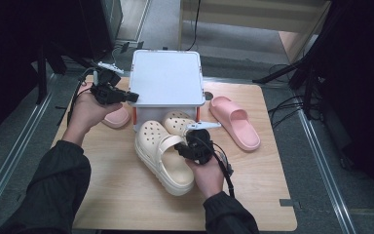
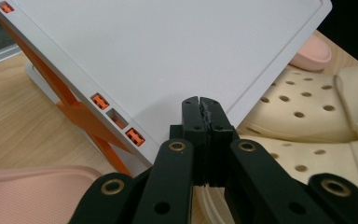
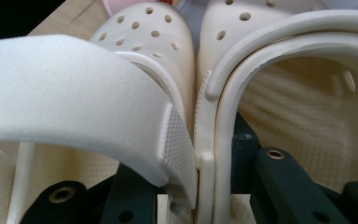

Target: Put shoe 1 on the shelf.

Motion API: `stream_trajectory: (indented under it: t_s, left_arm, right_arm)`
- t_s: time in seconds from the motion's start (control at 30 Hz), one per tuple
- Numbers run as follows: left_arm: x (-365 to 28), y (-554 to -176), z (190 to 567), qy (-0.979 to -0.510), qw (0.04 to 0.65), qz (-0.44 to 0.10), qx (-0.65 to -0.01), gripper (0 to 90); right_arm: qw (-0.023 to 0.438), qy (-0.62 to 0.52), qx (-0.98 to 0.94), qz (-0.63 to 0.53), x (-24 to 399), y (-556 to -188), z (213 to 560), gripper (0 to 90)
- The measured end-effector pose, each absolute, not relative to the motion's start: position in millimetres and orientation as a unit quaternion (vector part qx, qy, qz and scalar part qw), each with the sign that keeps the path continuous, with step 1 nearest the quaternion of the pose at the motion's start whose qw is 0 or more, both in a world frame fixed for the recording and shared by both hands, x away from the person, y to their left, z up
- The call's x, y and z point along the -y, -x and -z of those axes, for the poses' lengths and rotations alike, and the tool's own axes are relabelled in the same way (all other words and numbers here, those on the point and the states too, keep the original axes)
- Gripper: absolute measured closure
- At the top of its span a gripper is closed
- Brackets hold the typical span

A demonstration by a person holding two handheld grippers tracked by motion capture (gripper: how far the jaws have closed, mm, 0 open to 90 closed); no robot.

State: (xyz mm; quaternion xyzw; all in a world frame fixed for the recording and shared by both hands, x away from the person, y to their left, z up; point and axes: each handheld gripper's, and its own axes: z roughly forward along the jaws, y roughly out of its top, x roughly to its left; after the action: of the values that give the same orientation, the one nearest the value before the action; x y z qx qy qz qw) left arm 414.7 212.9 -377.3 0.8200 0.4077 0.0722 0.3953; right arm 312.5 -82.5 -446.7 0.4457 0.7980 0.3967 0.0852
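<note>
While the left gripper (image 1: pixel 129 96) is clenched tight with nothing between its jaws, its tip at the front left corner of the white box (image 1: pixel 165 78), the right gripper (image 1: pixel 184 148) grasps the adjoining walls of two cream clogs (image 1: pixel 163 156) lying just in front of that box on the counter (image 1: pixel 253 190). No writing is legible.
</note>
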Motion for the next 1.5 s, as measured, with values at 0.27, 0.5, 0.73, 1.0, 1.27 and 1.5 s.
stream_trajectory:
  t_s: [0.27,0.5,0.73,1.0,1.27,1.5]
  left_arm:
    - [-213,-415,377,-0.82,0.395,-0.073,-0.407,89.6]
    - [-213,-414,377,-0.82,0.395,-0.074,-0.407,89.7]
    - [-214,-415,377,-0.819,0.396,-0.071,-0.408,89.7]
    - [-213,-415,378,-0.821,0.397,-0.068,-0.404,89.7]
    - [-214,-414,378,-0.82,0.397,-0.07,-0.405,89.7]
    - [-215,-415,378,-0.819,0.398,-0.068,-0.407,89.7]
  right_arm:
    - [0.1,-0.458,-0.794,-0.388,63,-353,456,70.4]
    - [0.122,-0.467,-0.785,-0.388,48,-375,461,70.4]
    - [0.143,-0.488,-0.769,-0.387,39,-389,465,70.2]
    - [0.155,-0.512,-0.752,-0.386,40,-394,470,70.4]
    - [0.187,-0.503,-0.754,-0.38,26,-392,480,67.7]
    - [0.155,-0.503,-0.753,-0.395,35,-392,483,62.5]
